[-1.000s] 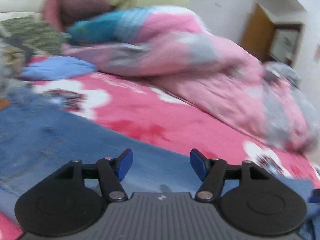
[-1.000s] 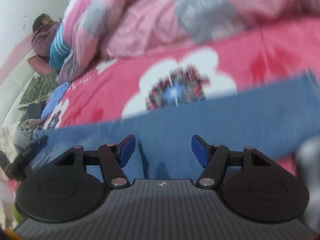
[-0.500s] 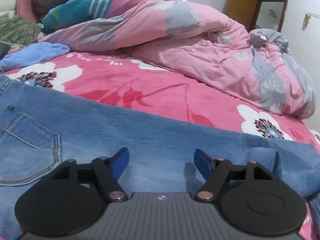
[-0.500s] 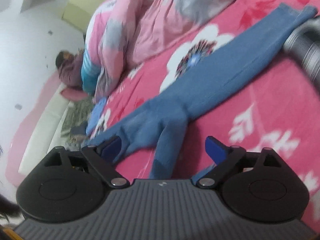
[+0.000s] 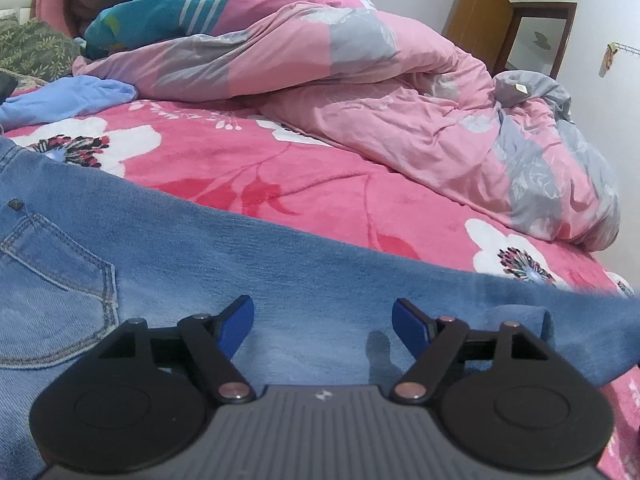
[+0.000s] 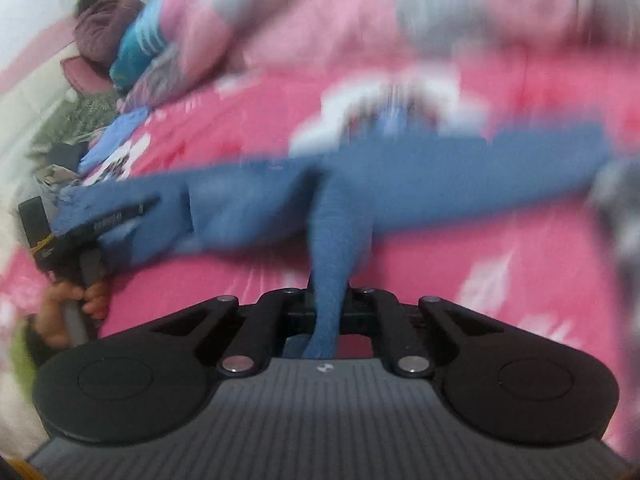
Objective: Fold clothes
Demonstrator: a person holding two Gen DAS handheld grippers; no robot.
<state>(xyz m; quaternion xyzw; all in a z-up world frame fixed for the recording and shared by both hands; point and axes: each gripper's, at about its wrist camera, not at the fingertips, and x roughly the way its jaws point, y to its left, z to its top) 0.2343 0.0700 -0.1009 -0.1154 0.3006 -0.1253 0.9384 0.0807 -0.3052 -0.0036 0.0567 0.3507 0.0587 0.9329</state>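
Jeans: a pair of blue denim jeans (image 5: 304, 280) is spread flat across the bed, back pocket (image 5: 56, 292) up at the left of the left wrist view, one leg stretched away to the right.
Bed: it is covered by a pink bedspread (image 5: 320, 184) printed with white flowers.
Left gripper: the left gripper (image 5: 323, 322) is held low over the denim, beside the pocket; its blue-tipped fingers (image 5: 236, 326) are spread wide, with nothing between them.
Right gripper: the right gripper (image 6: 326, 300) is closed tight on a jeans leg (image 6: 334, 248), which runs up from the fingers to the rest of the garment; this view is heavily blurred.
Hand: a hand (image 6: 70, 308) is seen at the left of the right wrist view, gripping the handle of the other gripper.
Duvet: a crumpled pink and grey duvet (image 5: 360, 92) is heaped along the far side of the bed.
Light blue garment: it (image 5: 68, 98) is lying beside the duvet, well apart from the jeans.
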